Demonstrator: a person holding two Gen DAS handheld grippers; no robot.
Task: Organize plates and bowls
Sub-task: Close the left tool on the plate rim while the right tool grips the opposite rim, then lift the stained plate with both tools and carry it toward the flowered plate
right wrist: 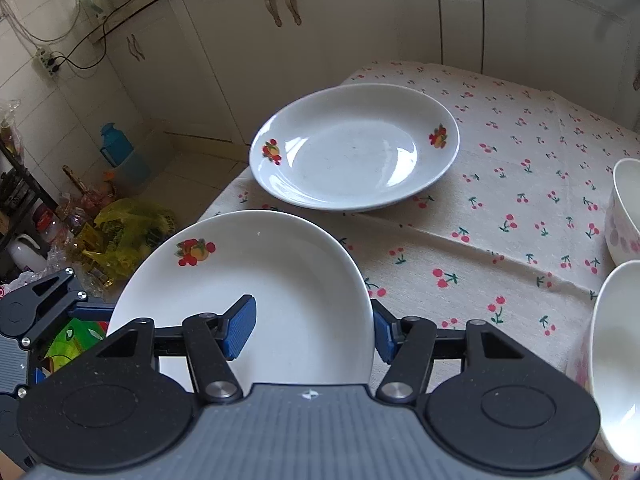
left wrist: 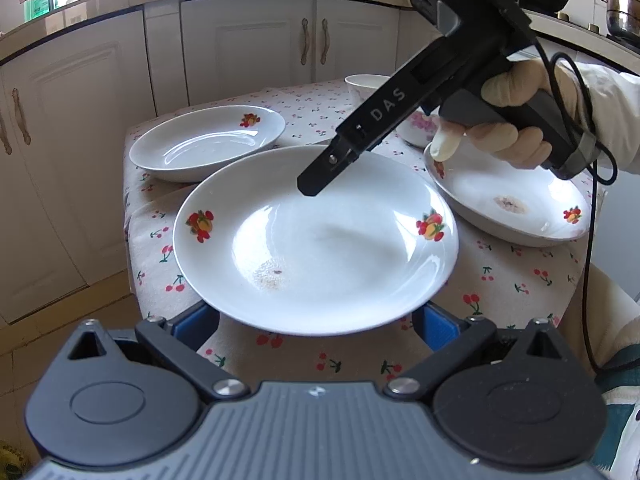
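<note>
A white plate with fruit decals (left wrist: 316,240) (right wrist: 256,292) hangs tilted over the near edge of the cherry-print table (left wrist: 500,276). My right gripper (right wrist: 312,326) (left wrist: 316,180) is shut on its rim, with one blue pad (right wrist: 240,324) inside the plate and the other outside. My left gripper (left wrist: 316,316) is open, its jaws wide apart and reaching under the plate's near rim, which hides the fingertips. A second decal plate (left wrist: 208,142) (right wrist: 354,148) lies on the cloth beyond. A third, stained plate (left wrist: 512,204) lies at the right.
Two white bowls (left wrist: 370,84) (left wrist: 418,128) stand at the table's far right, also seen as bowls (right wrist: 628,212) (right wrist: 616,360). White cabinets (left wrist: 248,48) line the back. Bags and bottles (right wrist: 120,232) clutter the floor beside the table. A gloved hand (left wrist: 516,120) holds the right gripper.
</note>
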